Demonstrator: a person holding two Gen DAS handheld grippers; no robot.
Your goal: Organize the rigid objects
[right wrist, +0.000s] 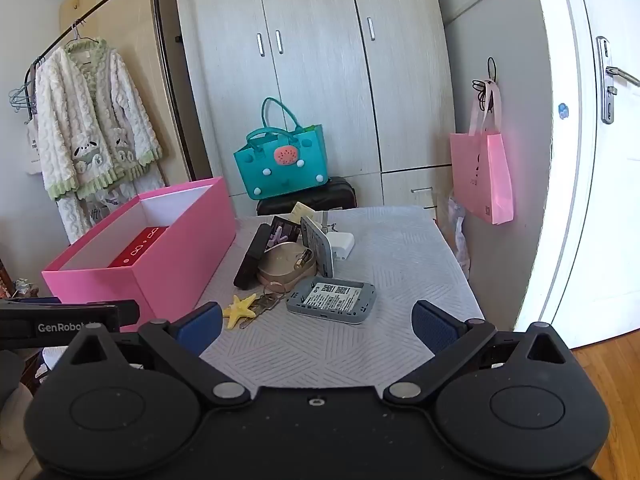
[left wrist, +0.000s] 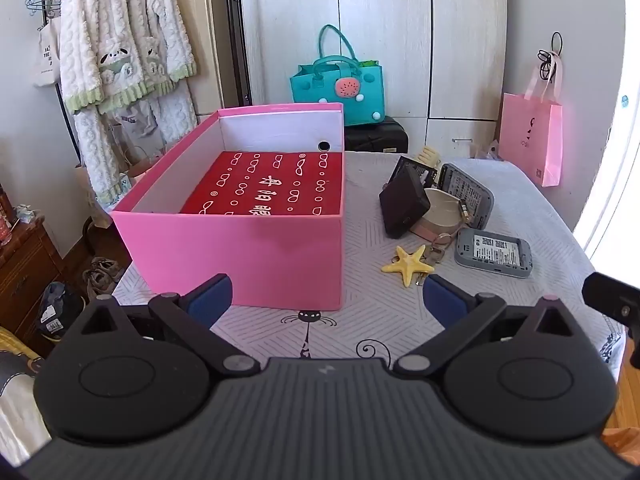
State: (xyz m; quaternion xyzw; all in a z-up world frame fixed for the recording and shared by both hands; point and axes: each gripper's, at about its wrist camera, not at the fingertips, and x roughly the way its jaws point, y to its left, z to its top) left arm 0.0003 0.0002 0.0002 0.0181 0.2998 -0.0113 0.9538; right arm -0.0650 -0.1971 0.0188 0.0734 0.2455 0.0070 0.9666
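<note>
Both wrist cameras look slightly downward from the near table [left wrist: 400, 320] edge, sharing the pink box [right wrist: 172, 268].

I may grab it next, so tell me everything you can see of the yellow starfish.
The starfish is yellow, five-armed and rough-looking, probably hard plastic or resin. It lies flat on the tablecloth, near the front of the pile, just right of the pink box. It seems joined to a ring of keys beside it. Neither gripper touches it.
</note>
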